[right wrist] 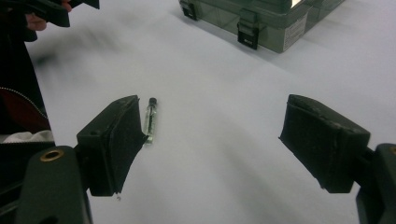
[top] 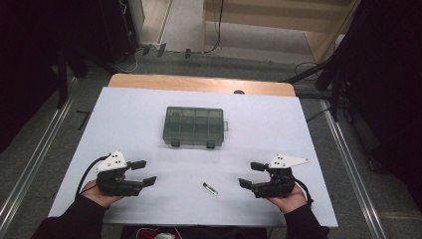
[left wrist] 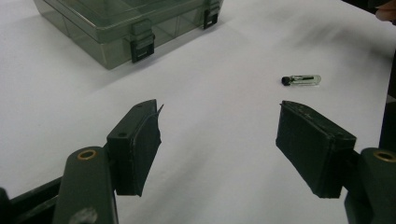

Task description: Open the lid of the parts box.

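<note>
The right gripper rests near the table's front right with its jaws spread wide and empty, and the small glass vial lies flat on the white table just to its left. The left gripper, also wide open and empty, sits farther left, with the vial between the two. Beyond both, at the table's middle, stands the closed clear compartment box, well apart from the vial.
</note>
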### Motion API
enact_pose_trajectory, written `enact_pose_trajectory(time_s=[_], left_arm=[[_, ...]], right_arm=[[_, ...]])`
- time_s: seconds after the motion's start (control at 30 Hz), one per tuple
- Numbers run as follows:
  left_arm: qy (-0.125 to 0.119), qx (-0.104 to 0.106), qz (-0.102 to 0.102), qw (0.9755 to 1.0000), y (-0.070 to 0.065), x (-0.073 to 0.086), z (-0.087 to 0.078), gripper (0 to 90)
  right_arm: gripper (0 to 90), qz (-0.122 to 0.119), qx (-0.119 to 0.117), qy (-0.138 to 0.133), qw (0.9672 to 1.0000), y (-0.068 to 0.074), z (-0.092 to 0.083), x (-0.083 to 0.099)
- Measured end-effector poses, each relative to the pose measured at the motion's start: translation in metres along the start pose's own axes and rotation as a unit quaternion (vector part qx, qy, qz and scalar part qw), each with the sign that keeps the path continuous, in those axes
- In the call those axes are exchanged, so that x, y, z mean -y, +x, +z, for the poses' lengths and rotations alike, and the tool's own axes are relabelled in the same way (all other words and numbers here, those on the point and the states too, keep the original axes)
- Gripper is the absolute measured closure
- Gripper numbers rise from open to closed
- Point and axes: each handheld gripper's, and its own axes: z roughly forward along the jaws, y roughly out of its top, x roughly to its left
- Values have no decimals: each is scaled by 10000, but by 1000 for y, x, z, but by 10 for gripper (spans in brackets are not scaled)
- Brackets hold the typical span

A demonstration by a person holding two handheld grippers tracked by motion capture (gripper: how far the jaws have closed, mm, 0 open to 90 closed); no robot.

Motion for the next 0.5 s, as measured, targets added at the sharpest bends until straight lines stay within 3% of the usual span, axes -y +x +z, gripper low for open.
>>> enact_pose_trajectory(time_s=[0.5], left_arm=[[47,4,-142,9999,3,0,0,299]], right_arm=[[245,-148,-17,-56,9999,-1,0,0]])
